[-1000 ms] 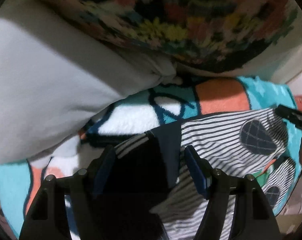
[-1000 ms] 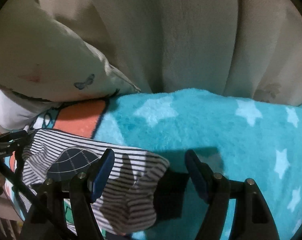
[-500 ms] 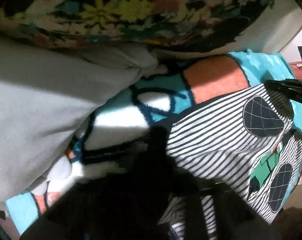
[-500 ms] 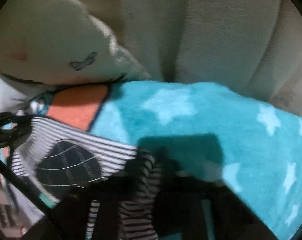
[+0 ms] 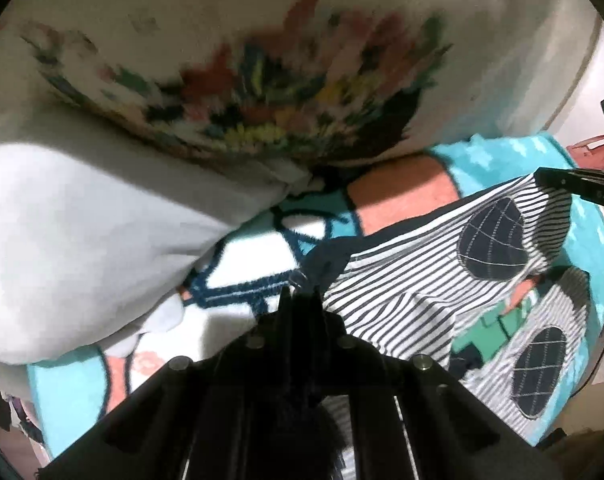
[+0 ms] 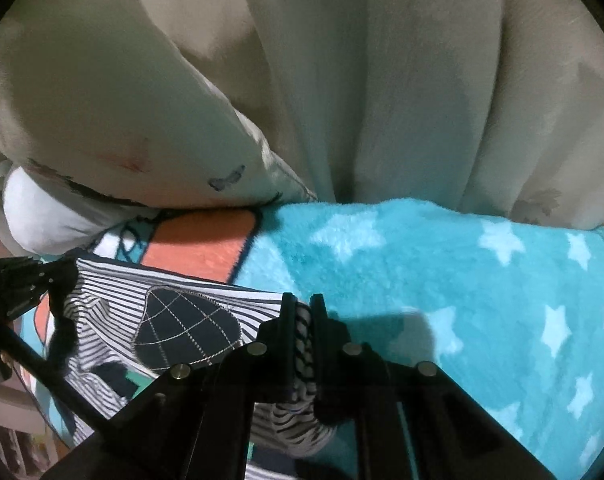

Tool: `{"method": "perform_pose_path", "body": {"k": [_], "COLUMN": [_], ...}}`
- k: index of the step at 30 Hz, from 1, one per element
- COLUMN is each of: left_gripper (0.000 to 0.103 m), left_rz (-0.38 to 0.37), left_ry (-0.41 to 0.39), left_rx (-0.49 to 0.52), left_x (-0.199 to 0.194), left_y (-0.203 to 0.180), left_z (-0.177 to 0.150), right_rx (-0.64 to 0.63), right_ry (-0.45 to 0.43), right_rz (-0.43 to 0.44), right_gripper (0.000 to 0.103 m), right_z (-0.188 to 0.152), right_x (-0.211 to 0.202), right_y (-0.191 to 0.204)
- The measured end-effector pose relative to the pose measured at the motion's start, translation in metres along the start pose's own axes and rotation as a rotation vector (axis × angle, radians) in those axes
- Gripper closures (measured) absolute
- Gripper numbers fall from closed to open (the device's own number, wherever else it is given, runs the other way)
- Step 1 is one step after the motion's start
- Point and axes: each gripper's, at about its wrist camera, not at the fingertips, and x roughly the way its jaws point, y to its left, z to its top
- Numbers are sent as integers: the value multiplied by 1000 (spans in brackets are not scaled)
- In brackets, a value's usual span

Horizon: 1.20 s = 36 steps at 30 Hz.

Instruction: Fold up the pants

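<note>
The striped pants (image 5: pixel 442 300) lie spread on a turquoise blanket (image 6: pixel 442 280) with stars, and in the left wrist view they reach from the centre toward 3 o'clock. The left tongs (image 5: pixel 299 290) are fully closed on the dark waistband corner at the left end of the pants. In the right wrist view, the right tongs (image 6: pixel 302 312) are also fully closed, pinching a striped leg cuff, while the rest of the pants runs toward 9 o'clock. Both tongs have just been closing, each with fabric between the fingers. I judge the step in hand is the grasp for the first fold. The next move calls for lifting both ends together and keeping the cloth taut.
</note>
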Motion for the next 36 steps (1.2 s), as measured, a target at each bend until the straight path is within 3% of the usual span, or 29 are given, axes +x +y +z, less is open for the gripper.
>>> {"method": "perform_pose_path", "body": {"k": [6,11,14,19,23,27,29,36], "left_gripper": [97,97,97,95,90,82,74,71], "left_rz": [12,52,48,23,9,-19,-15,48], "left_ry": [-111,-154,-133,-15,27,6,3,0], "left_rx": [13,52,66,100,108,80,50,-117], "left_x": [-49,-84,-84,-60,-56,-73,-82,-108], "left_y": [-23,-40,-51,-64,-66,-51,-37,23], "left_z": [-29,-80,-114,-168,-193,-200,-202,-212], "right_rx": [16,33,45,146,213,277,305,396], "right_ry": [-35,-37,-20,40,73,67,47,-81], "right_rz": [-12,-21,-47,-65,-104,-133,-151,-212], "right_gripper": [95,95,95,95,95,83,80,73], "right_z": [-26,-67,-105,-163,-196,-211,-214,-209], "right_x": [-38,-69,-84,-84,-77,-80,-87,-128], "right_y": [9,23,35,35,34,30,29,11]}}
